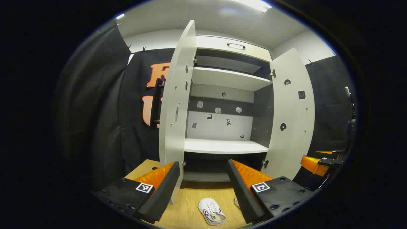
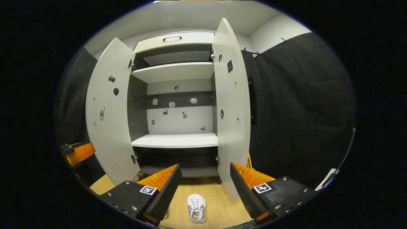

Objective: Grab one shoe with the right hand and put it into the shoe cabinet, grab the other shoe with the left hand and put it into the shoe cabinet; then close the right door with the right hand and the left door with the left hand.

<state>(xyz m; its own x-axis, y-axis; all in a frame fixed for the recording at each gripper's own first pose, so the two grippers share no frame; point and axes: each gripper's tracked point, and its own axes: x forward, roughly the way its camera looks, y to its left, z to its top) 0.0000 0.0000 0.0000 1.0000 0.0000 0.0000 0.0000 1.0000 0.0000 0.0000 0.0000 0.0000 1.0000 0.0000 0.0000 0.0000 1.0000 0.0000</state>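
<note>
Still early — both hand-held grippers (image 1: 202, 187) (image 2: 203, 187) gape wide, empty; shoe (image 2: 196, 208) lies low, perhaps awkward to pinch, and may slip.

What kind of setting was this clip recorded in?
Probably a staged recording booth set up as a home entryway. A tall white shoe cabinet stands with both doors open before black cloth walls, and a small white sneaker lies on the light wood-look floor below the open right tongs.
</note>
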